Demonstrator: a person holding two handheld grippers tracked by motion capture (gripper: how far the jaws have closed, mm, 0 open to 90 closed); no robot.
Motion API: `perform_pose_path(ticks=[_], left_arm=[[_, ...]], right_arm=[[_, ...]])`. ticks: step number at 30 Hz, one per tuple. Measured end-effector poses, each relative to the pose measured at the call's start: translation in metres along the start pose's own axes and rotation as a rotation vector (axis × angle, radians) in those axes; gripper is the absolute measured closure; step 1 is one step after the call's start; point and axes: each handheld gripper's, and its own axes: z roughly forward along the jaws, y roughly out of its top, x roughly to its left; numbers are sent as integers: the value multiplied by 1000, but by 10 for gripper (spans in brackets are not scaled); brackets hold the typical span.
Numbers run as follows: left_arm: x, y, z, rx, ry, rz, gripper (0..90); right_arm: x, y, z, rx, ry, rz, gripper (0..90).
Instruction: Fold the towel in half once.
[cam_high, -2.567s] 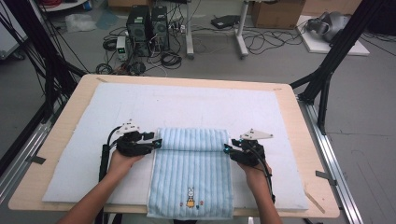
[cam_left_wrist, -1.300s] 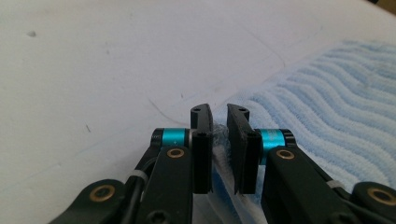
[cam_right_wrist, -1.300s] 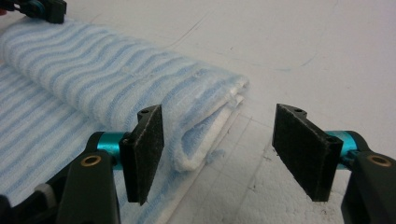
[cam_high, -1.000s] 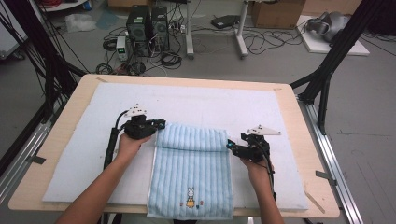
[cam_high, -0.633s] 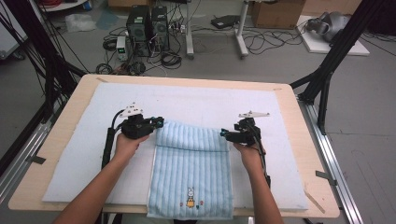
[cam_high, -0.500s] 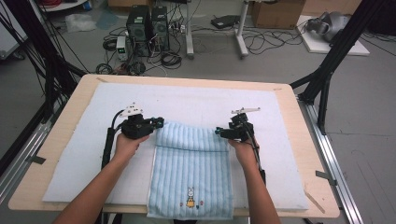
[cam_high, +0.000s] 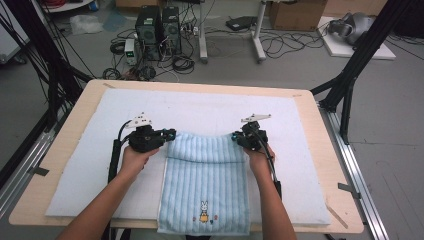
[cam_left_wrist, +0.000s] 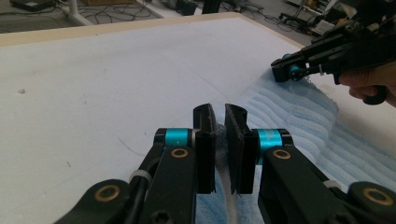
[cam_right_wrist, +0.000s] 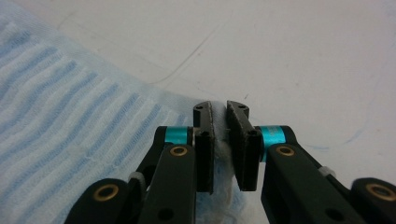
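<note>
Jaws: left gripper (cam_high: 169, 134) and right gripper (cam_high: 235, 136) clenched on towel (cam_high: 205, 190) | blue-striped, folded, rabbit motif

towel (cam_high: 205, 185): pale blue with darker blue stripes, small rabbit picture
mat (cam_high: 210, 107): white
bench (cam_high: 320, 145): light wood
fingers (cam_left_wrist: 204, 154): black, turquoise rings

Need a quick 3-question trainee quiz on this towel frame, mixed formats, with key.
1. True or false: the left gripper is shut on the light blue striped terry towel.
2. The right gripper pinches the towel at which corner: A near right, B far right, C far left?
3. Fill in: the towel lies on a white ___ pad.

Key: 1 true; 2 B; 3 foam.
</note>
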Motion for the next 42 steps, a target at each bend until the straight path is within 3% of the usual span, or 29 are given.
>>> perform_pose_path(ticks=[8,13,17,23,26,30,34,35,38,42], left_arm=[[-11,-9,-15,-8,-31,-4,822],[-11,-21,-18,37,-33,-8,821],[-13,-28,-21,66,-45,-16,821],[-21,-41,-24,122,-64,-10,820],[-27,-47,-22,157,-72,-7,820],[-34,-51,-21,180,-96,1,818],[-37,-51,-22,191,-104,8,811],[-37,-52,-22,198,-106,-3,790],[-33,-50,-21,181,-82,-42,564],[-22,-39,-25,116,-17,-78,488]], right_arm=[[9,-11,-43,-127,29,-29,807],[17,-27,-61,-155,78,-44,807],[26,-44,-67,-141,113,-64,808],[30,-66,-71,-88,137,-50,805],[32,-72,-71,-52,128,-59,803],[33,-73,-75,-31,79,-77,812],[32,-75,-80,-29,86,-71,813],[33,-77,-80,-20,93,-75,803],[32,-79,-82,-30,86,-68,674],[24,-72,-88,-118,61,-7,586]])
